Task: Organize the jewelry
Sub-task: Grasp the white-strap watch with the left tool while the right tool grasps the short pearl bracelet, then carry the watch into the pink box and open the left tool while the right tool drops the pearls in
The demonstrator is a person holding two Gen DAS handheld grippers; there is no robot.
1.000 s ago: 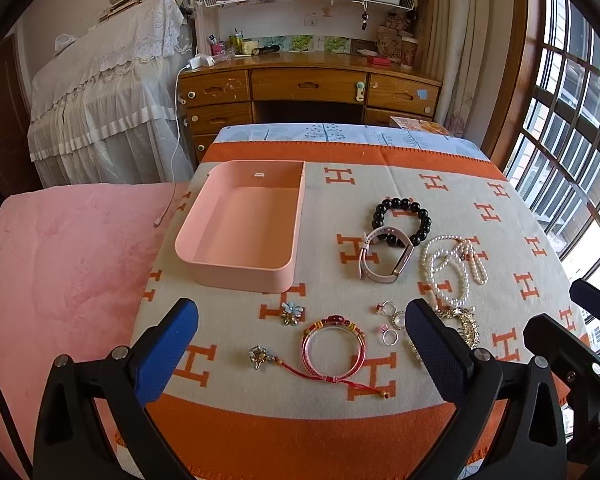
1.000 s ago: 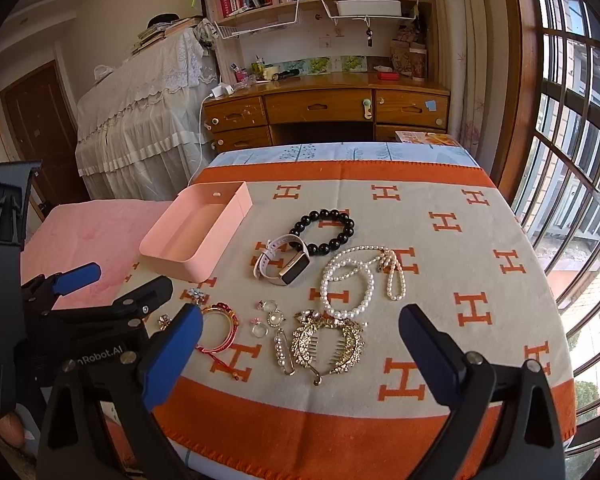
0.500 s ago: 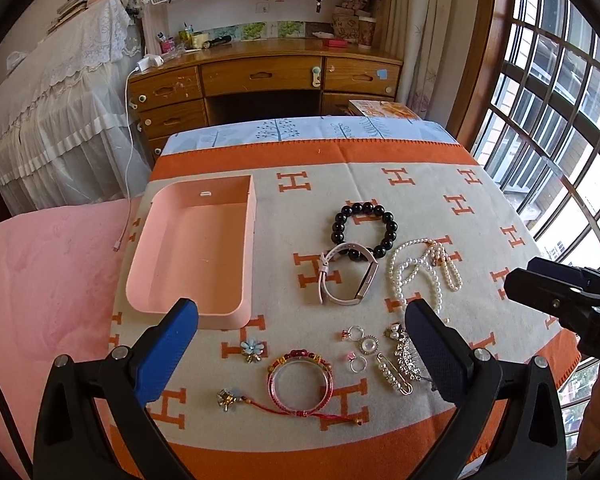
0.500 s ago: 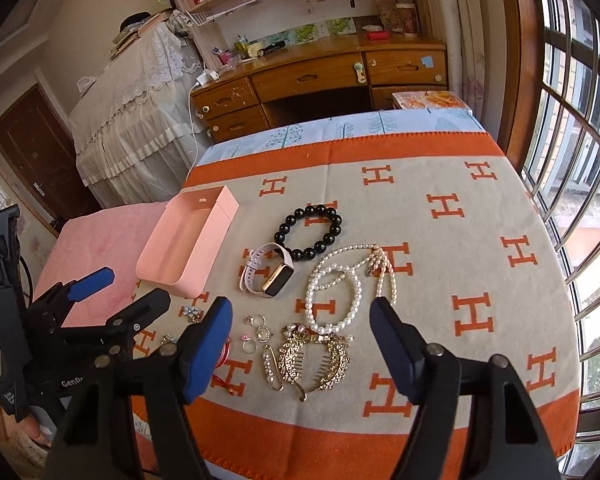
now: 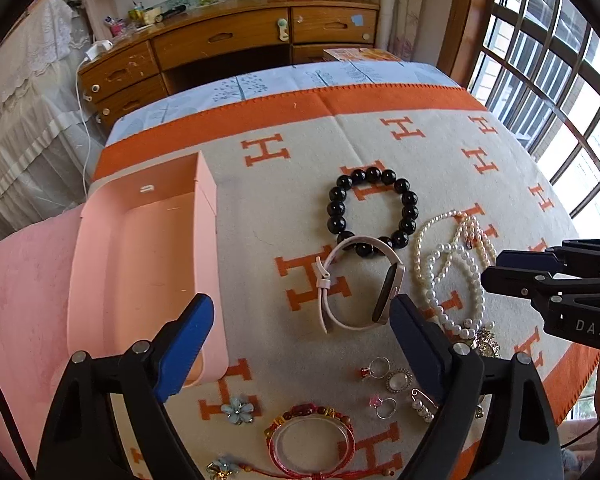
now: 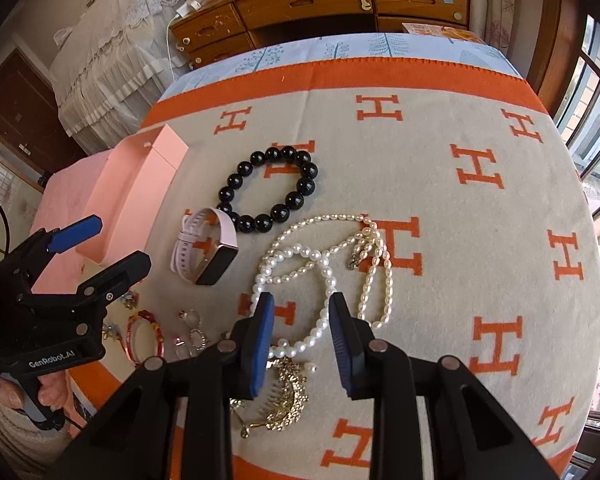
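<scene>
A pink tray (image 5: pixel 140 264) lies open at the left of the orange-and-beige blanket. Right of it lie a black bead bracelet (image 5: pixel 372 208), a pink watch (image 5: pixel 360 284) and a pearl necklace (image 6: pixel 324 264). Nearer me lie a red bangle (image 5: pixel 312 436), rings (image 5: pixel 384 376), a blue flower pin (image 5: pixel 238 408) and a gold hair comb (image 6: pixel 284 396). My left gripper (image 5: pixel 300 320) is open and empty, above the watch's near side. My right gripper (image 6: pixel 302 316) is partly open and empty, its fingers either side of a pearl loop.
A wooden desk (image 5: pixel 228 40) with drawers stands beyond the table's far edge. A lace-covered piece of furniture (image 6: pixel 108 56) stands at far left. Barred windows (image 5: pixel 548 56) line the right. A pink cushion (image 5: pixel 16 320) lies left of the tray.
Both grippers have moved forward and down over the jewelry. The right gripper's jaws have narrowed from wide open and now sit around a pearl loop. The left stays wide open.
</scene>
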